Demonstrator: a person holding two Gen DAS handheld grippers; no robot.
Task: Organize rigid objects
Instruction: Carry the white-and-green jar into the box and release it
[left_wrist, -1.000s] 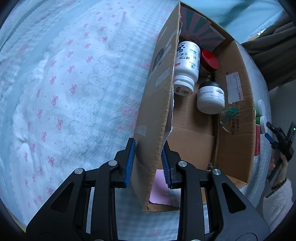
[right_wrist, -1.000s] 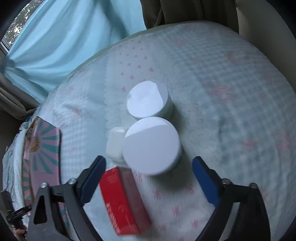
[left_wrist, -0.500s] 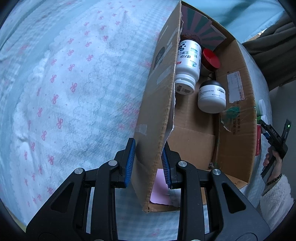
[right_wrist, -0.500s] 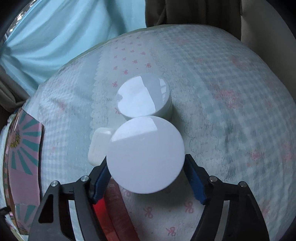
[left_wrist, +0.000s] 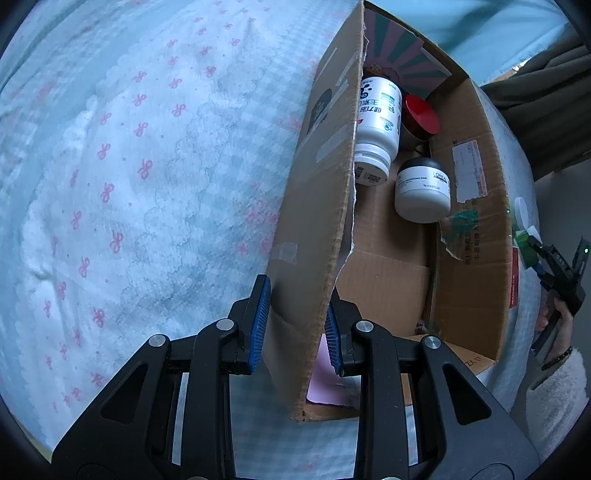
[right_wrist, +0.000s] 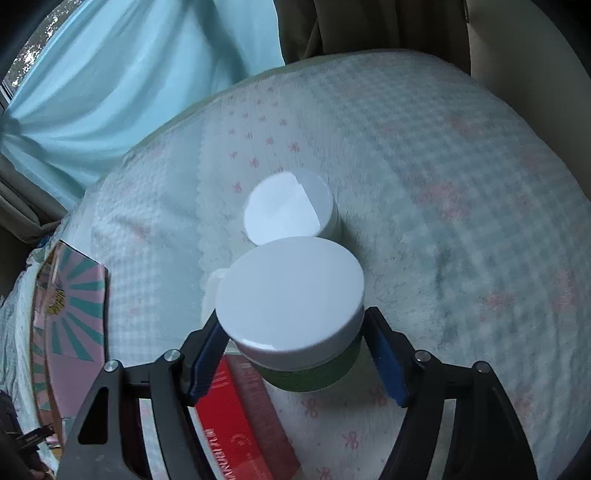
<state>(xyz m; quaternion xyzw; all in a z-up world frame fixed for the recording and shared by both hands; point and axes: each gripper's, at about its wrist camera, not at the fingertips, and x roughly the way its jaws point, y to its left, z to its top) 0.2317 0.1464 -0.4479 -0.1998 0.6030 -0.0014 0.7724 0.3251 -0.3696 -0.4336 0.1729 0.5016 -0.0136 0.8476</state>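
My left gripper (left_wrist: 295, 325) is shut on the side wall of an open cardboard box (left_wrist: 317, 206). Inside the box lie a white pill bottle (left_wrist: 376, 125), a red-lidded jar (left_wrist: 421, 116) and a white jar with a black lid (left_wrist: 423, 192). In the right wrist view my right gripper (right_wrist: 291, 332) has its jaws closing on a green jar with a wide white lid (right_wrist: 290, 295), and both pads touch its sides. Just behind it stands a second white-lidded jar (right_wrist: 291, 206). A red carton (right_wrist: 236, 417) lies beneath the left finger.
Everything rests on a soft checked cloth with pink bows (right_wrist: 461, 221). A small white item (right_wrist: 212, 291) peeks out left of the held jar. The box's pink and teal flap (right_wrist: 70, 306) lies at the left. Curtains (right_wrist: 129, 74) hang behind. A person's hand and sleeve (left_wrist: 554, 369) show beside the box.
My right gripper's jaws have come in from wide apart onto the white-lidded green jar, which now sits nearer the camera. The left gripper still clamps the box wall.
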